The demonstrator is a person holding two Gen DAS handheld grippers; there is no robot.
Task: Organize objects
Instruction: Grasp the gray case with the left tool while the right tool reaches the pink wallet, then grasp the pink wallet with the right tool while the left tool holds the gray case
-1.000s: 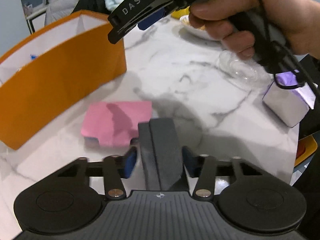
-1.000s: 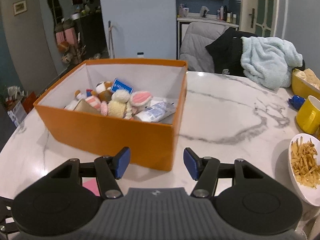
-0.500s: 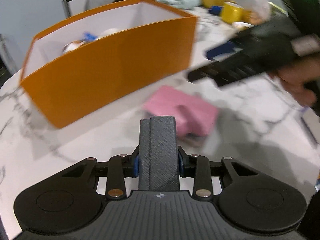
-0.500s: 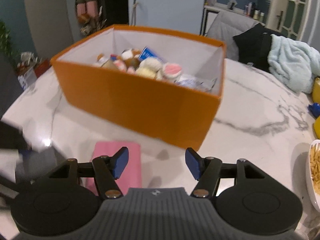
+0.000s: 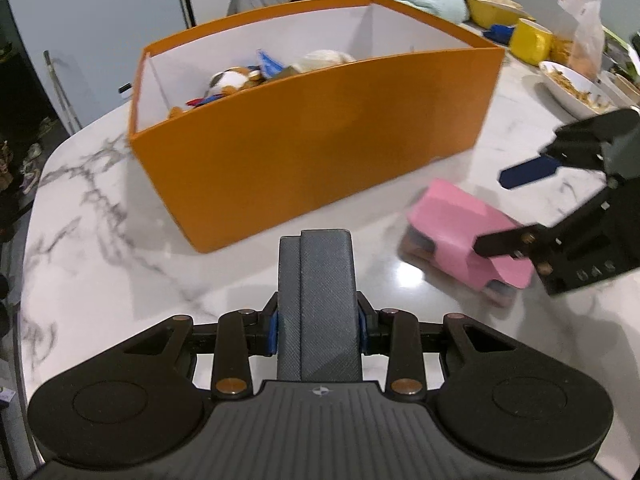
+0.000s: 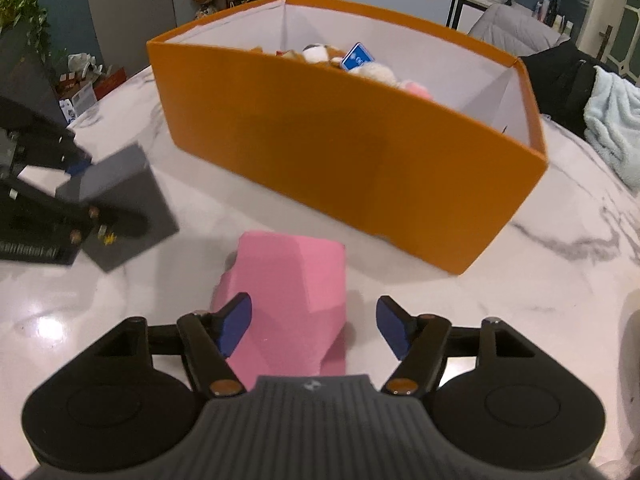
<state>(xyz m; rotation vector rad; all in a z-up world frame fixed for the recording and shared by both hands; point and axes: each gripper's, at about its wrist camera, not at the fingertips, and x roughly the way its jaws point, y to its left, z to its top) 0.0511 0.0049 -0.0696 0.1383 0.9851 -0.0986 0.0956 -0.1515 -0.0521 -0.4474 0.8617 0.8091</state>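
Note:
My left gripper [image 5: 318,330] is shut on a grey textured wallet [image 5: 316,280] and holds it above the marble table, in front of the orange box [image 5: 320,136]. The wallet also shows in the right wrist view [image 6: 120,208]. A pink pouch [image 6: 292,284] lies on the table before the box. My right gripper [image 6: 314,324] is open, its fingers on either side of the pouch's near end without closing. In the left wrist view the pouch [image 5: 456,232] lies at the right under the right gripper [image 5: 516,204]. The box holds several plush toys [image 5: 240,76] and packets.
A white bowl of fries [image 5: 572,84], yellow cups [image 5: 532,36] and a paper bag [image 5: 584,8] stand at the table's far right. A light blue blanket [image 6: 612,120] lies on a chair behind. The table's rounded edge [image 5: 28,216] is at the left.
My left gripper has closed on the grey wallet, lifted it and turned toward the orange box. My right gripper has dropped down over the pink pouch.

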